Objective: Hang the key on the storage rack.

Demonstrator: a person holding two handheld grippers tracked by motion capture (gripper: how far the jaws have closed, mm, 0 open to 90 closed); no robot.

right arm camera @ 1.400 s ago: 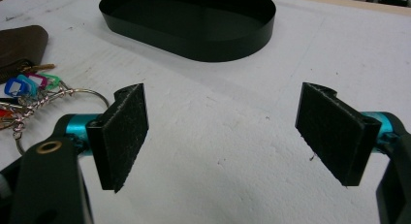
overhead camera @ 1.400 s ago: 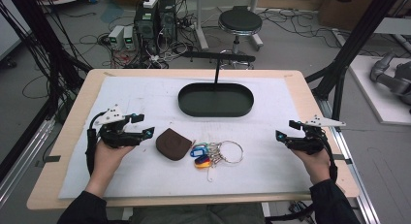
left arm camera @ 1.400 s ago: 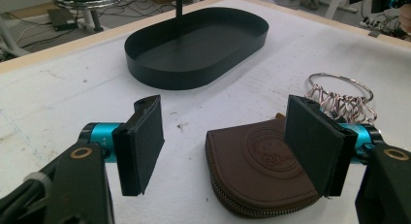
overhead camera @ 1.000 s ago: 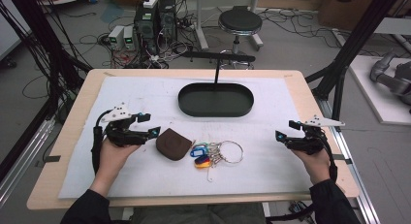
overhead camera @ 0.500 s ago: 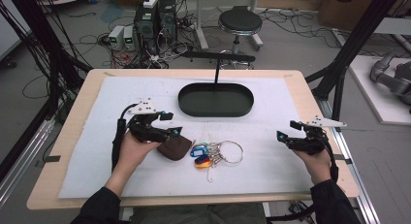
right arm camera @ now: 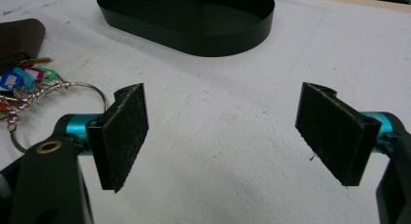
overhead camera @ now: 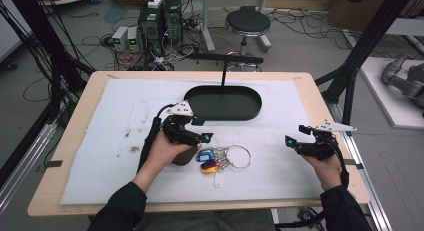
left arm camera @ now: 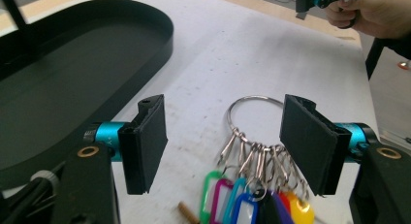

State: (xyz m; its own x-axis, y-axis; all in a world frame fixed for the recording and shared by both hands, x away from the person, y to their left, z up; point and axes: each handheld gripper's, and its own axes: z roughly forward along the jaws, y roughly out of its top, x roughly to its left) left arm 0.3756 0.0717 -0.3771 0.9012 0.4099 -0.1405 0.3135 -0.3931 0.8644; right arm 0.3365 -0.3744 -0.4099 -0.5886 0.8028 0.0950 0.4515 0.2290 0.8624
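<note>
Bunch of keys [overhead camera: 222, 160] lying on the white mat of the tabletop [overhead camera: 125, 116], near the front edge, just in front of the black oval tray [overhead camera: 223, 102] and touching a brown pouch [right arm camera: 18, 36]. Left hand-held gripper [overhead camera: 199, 129] poised over the bunch, jaws wide and just closing a little; ring and tags lying between and below the pads in the left gripper view, pads not yet pressing on anything. Right hand-held gripper [overhead camera: 296, 140] well apart at the right, jaws wide, nothing between them but bare mat. Handling, judged: light; loose and floppy rather than stiff; thin metal ring [left arm camera: 253, 110] hard and likely slippery against flat pads; plastic tags [left arm camera: 252, 200] apt to swing and splay once lifted; nothing fragile. Best hold probably across the cluster of small clips where tags meet the large ring, thick enough for the pads to bite; bare ring wire lying flat on the mat a poor target. Hard to make out: pouch mostly covered by the left hand in the high view, its contact with the keys half hidden; lower tags cut off at the bottom of the left gripper view; count of keys and tags not readable; small brown stub [left arm camera: 186, 212] beside the green tag unidentified.
</note>
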